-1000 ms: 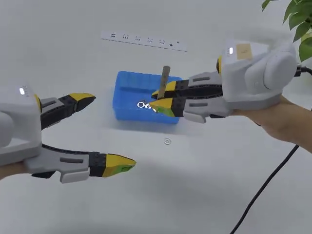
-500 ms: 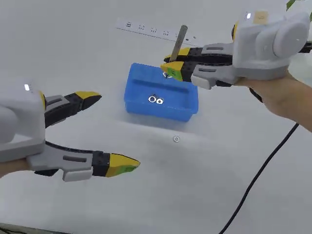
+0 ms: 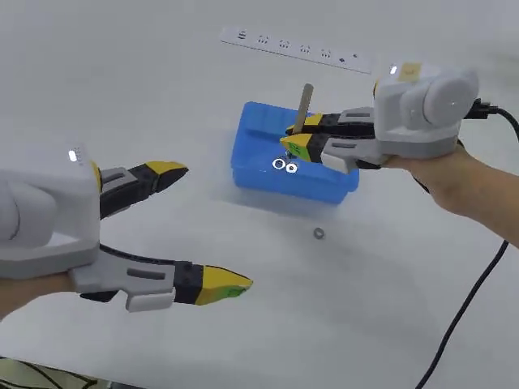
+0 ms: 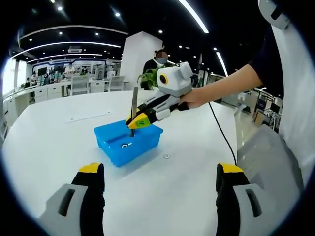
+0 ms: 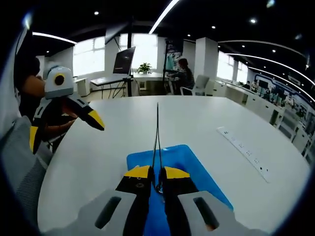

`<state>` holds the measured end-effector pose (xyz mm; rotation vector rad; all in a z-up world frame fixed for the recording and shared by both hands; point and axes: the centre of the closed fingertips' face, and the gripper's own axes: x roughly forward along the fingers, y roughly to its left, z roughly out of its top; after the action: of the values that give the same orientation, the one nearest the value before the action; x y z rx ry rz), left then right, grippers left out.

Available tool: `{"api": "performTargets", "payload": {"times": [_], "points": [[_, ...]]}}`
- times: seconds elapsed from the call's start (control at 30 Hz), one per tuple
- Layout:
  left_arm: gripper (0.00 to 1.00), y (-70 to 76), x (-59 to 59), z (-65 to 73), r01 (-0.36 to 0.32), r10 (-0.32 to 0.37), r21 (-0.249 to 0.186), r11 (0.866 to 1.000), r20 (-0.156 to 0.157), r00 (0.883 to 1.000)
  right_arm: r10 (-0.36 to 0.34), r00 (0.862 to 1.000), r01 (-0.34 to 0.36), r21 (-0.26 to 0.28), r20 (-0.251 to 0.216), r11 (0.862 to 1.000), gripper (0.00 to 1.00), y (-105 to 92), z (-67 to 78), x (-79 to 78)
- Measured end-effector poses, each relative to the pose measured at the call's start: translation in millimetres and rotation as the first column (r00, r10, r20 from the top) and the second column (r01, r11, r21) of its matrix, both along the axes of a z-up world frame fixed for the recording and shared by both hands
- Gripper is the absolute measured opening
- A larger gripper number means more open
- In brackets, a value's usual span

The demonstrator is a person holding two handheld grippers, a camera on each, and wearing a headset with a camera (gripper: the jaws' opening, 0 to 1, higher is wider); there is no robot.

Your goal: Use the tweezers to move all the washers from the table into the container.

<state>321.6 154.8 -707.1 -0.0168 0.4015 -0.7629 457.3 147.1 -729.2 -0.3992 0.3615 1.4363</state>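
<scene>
Blue container (image 3: 268, 185): right gripper (image 3: 296, 146) above it, jaws pinching tweezers (image 3: 305, 101), seemingly depositing; left gripper (image 3: 212, 228) jaws spread; next, fetch the washer (image 3: 319, 233) near it.

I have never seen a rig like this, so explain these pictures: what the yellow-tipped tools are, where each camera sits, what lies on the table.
No robot here: a person holds a two-jaw gripper in each hand. One picture comes from a headset camera looking down; the two round ones come from cameras on the grippers. The right gripper is shut on tweezers over a blue container holding two washers. The left gripper is open, holding nothing. One loose washer lies on the white table, a power strip behind.
</scene>
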Motion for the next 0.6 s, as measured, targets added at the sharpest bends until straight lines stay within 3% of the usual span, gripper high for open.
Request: {"api": "performTargets", "payload": {"times": [0.4, 0.6], "points": [[0.99, 5.8, -3.6, -9.3, -0.011, 0.012, 0.029, 1.0, -0.04, 0.999, 0.004, 1.0, -0.004, 0.007, -0.021, 1.0, 0.1, 0.6, -13.2, 6.1], [0.99, -2.0, -4.8, -9.3, 0.004, -0.003, 0.032, 0.999, -0.048, 0.999, 0.005, 0.999, -0.005, 0.001, -0.033, 1.0, 0.1, -0.8, -18.8, 3.5]]}}
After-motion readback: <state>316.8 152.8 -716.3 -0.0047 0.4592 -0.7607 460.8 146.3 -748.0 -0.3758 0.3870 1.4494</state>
